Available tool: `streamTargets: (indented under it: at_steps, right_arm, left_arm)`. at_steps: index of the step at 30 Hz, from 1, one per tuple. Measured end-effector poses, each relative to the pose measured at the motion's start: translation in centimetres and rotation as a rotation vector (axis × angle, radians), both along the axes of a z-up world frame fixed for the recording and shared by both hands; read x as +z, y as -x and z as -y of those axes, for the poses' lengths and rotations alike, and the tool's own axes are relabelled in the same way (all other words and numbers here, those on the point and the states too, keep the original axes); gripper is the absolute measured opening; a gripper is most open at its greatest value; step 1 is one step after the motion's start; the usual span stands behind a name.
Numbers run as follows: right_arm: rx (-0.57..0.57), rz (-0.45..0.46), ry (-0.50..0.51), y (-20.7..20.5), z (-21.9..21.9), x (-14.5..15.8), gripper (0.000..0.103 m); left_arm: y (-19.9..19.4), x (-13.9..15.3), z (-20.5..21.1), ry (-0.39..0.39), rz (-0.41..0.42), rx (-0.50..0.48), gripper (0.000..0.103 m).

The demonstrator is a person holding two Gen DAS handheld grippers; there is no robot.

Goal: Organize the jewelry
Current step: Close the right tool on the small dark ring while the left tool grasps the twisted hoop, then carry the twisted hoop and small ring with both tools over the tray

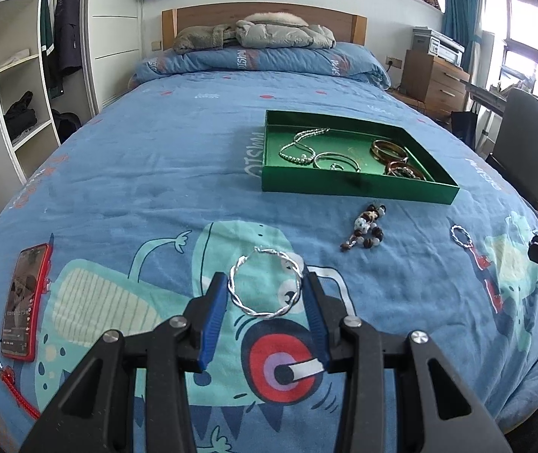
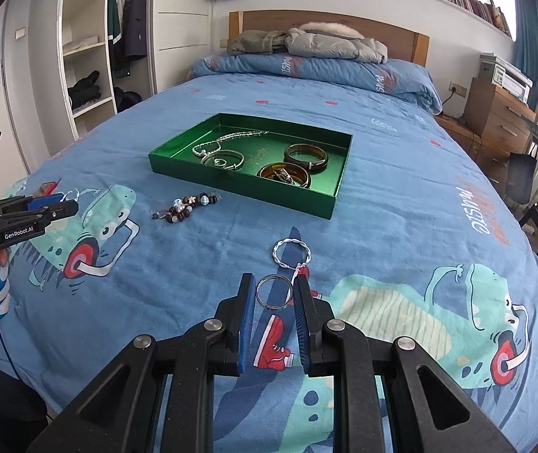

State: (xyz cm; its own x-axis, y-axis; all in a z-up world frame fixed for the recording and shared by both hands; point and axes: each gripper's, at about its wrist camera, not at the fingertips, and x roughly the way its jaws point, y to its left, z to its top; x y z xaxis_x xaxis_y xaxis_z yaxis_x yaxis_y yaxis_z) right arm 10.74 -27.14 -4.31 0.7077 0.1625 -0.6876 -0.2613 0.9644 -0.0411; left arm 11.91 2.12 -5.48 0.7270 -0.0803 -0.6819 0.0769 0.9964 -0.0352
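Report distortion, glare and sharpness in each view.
Left wrist view: fisheye bends the blue bed cover; the window at right blows out; the twisted silver bangle is sharp. Right wrist view: same bending; green metallic tray shows sheen; focus crisp.

Our left gripper (image 1: 265,288) and right gripper (image 2: 273,290) have black arms, silver pivot screws and ribbed blue pads; one side reads GenRobot.AI.
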Motion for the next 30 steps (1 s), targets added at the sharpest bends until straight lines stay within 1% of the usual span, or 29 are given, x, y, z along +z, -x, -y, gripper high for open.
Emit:
streamTargets:
  at_steps: [8, 15, 19, 21, 26, 30]
  right_arm:
    - [0.015, 0.013, -0.003, 0.1, -1.0, 0.6, 0.020]
    - [0.035, 0.027, -0.005, -1.5, -1.9, 1.2, 0.020]
    - [0.044, 0.044, -0.008, -3.6, -2.3, 1.9, 0.020]
    - [0.047, 0.052, -0.015, -4.9, -2.6, 2.3, 0.020]
    - [0.057, 0.072, -0.026, -9.5, -3.2, 3.2, 0.020]
    - [0.047, 0.067, -0.046, -13.7, -3.3, 3.1, 0.020]
  left_arm:
    - [-0.3, 0.9, -1.1, 0.000, 0.013, 0.012, 0.038]
    - [-2.5, 2.3, -0.3, 0.008, 0.029, -0.012, 0.038]
    - [-5.1, 3.5, 0.7, 0.027, 0.032, -0.035, 0.038]
    - [-7.0, 4.0, 1.4, 0.039, 0.032, -0.047, 0.038]
    - [-11.8, 5.0, 3.6, 0.043, 0.033, -0.081, 0.038]
    - [-16.5, 5.2, 5.7, 0.048, 0.022, -0.104, 0.038]
